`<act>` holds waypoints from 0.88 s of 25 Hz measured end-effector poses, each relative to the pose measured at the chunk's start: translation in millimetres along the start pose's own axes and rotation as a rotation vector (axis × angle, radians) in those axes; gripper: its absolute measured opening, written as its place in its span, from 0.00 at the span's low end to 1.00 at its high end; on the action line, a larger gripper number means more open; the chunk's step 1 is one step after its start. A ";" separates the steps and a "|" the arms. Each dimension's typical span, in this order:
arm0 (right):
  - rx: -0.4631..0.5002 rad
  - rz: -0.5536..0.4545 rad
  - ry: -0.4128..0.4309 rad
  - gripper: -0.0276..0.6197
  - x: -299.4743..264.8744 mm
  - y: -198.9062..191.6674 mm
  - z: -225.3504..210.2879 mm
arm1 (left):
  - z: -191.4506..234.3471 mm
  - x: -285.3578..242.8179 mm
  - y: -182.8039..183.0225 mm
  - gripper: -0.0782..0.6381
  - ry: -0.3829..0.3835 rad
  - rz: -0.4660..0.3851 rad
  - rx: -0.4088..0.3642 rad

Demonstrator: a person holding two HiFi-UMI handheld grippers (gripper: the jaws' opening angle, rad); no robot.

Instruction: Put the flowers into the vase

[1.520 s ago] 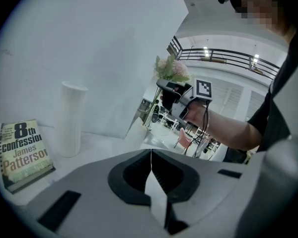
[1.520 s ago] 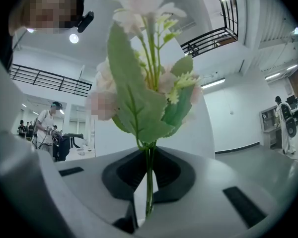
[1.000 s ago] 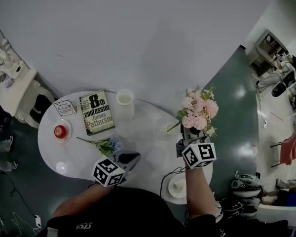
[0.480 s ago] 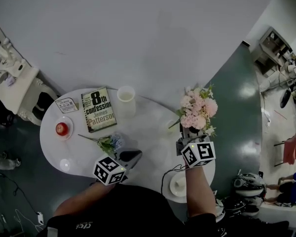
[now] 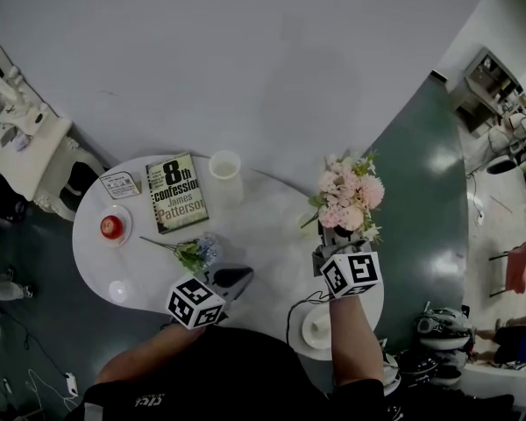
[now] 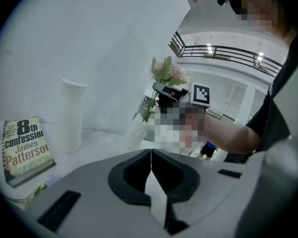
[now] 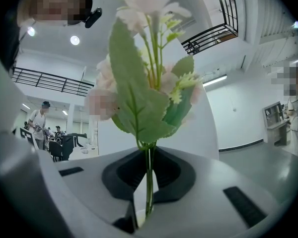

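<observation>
My right gripper (image 5: 338,237) is shut on the green stems of a pink flower bunch (image 5: 345,195), held upright above the table's right side. In the right gripper view the stems (image 7: 149,175) pass between the closed jaws of this gripper (image 7: 148,185), with the leaves and blooms (image 7: 144,78) filling the view. The tall white vase (image 5: 224,168) stands at the table's back by the book; the left gripper view shows the vase (image 6: 72,115) too. My left gripper (image 5: 238,275) (image 6: 151,158) is shut and empty, next to a blue flower sprig (image 5: 194,253) lying on the table.
On the round white table (image 5: 263,226) lie a book (image 5: 176,194), a small card (image 5: 118,184) and a red apple on a saucer (image 5: 111,227). A white dish (image 5: 316,328) sits at the front right. A short ribbed white vessel (image 6: 131,132) stands under the bunch.
</observation>
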State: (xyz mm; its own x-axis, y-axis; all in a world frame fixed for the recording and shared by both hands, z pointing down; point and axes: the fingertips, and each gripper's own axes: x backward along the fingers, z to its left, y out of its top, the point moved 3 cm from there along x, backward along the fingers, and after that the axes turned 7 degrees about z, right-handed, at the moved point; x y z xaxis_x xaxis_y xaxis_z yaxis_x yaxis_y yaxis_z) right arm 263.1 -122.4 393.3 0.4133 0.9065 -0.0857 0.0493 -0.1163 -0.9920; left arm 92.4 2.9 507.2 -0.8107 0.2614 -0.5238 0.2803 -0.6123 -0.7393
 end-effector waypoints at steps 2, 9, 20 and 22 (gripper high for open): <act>-0.003 0.002 -0.001 0.10 -0.5 -2.2 -0.4 | -0.2 0.0 -0.4 0.13 0.001 0.001 0.001; -0.011 0.012 0.005 0.10 -3.5 -13.0 -0.3 | 0.7 -1.2 -3.5 0.13 0.004 0.008 0.006; -0.024 0.023 0.006 0.10 -7.0 -23.5 -1.4 | 1.0 -2.5 -2.7 0.13 0.015 0.006 0.009; -0.025 0.025 0.010 0.10 -6.4 -23.0 -1.9 | -0.6 -3.2 -1.2 0.13 0.016 0.006 0.008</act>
State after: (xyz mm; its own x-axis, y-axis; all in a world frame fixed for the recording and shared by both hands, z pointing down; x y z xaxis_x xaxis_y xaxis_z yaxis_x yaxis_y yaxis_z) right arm 261.1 -126.3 416.8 0.4235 0.8993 -0.1090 0.0614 -0.1485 -0.9870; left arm 94.9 3.2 509.4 -0.8008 0.2697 -0.5347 0.2808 -0.6197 -0.7329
